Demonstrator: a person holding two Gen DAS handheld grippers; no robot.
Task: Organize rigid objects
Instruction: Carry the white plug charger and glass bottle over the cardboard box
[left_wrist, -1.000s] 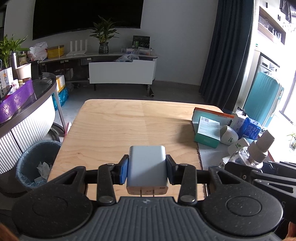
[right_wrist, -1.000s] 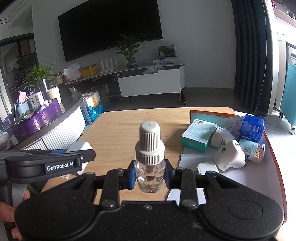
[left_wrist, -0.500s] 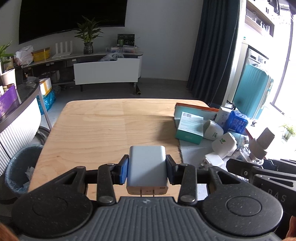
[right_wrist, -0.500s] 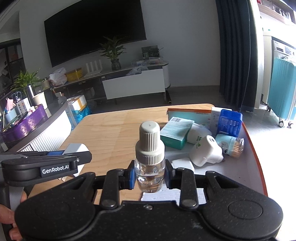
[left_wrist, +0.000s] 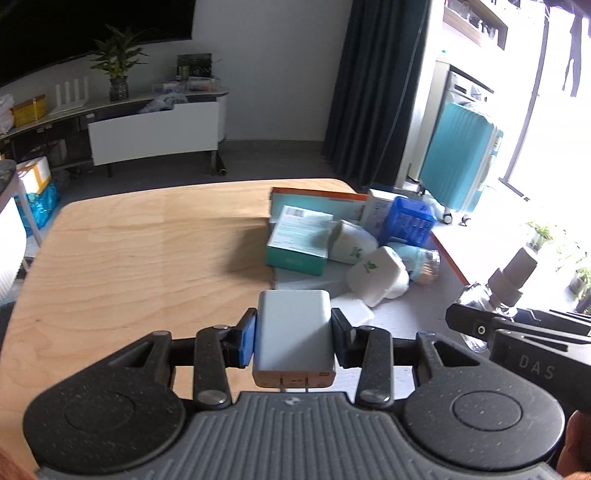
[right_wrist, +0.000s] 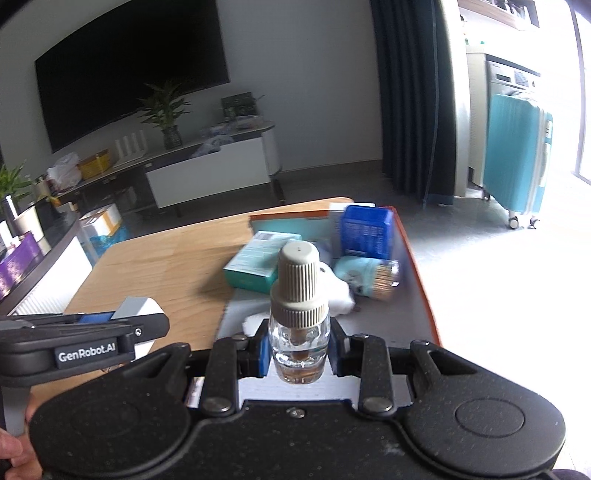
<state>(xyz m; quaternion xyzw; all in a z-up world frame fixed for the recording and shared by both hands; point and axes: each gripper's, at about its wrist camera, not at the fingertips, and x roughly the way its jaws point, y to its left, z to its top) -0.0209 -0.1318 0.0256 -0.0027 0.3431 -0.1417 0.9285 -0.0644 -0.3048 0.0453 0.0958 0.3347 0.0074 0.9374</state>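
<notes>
My left gripper (left_wrist: 293, 339) is shut on a grey-white charger block (left_wrist: 293, 332), prongs toward the camera, held above the wooden table (left_wrist: 140, 258). My right gripper (right_wrist: 298, 350) is shut on a small clear bottle (right_wrist: 298, 339) with a ribbed beige cap, upright; that bottle (left_wrist: 511, 280) shows at the right edge of the left wrist view. Ahead lies a grey tray (right_wrist: 388, 317) with an orange rim, holding a teal box (left_wrist: 299, 243), white plug-shaped pieces (left_wrist: 376, 275), a blue box (left_wrist: 408, 219) and a light-blue jar (right_wrist: 365, 275). In the right wrist view the left gripper (right_wrist: 122, 321) sits at the left.
A teal suitcase (left_wrist: 458, 162) stands on the floor right of the table beside dark curtains. A low shelf with a potted plant (left_wrist: 118, 70) and a white cabinet runs along the far wall. A counter with a purple tray (right_wrist: 14, 266) lies to the left.
Both views have swung to the right, so the tray of objects now sits nearer the centre and closer. Both grips are unchanged.
</notes>
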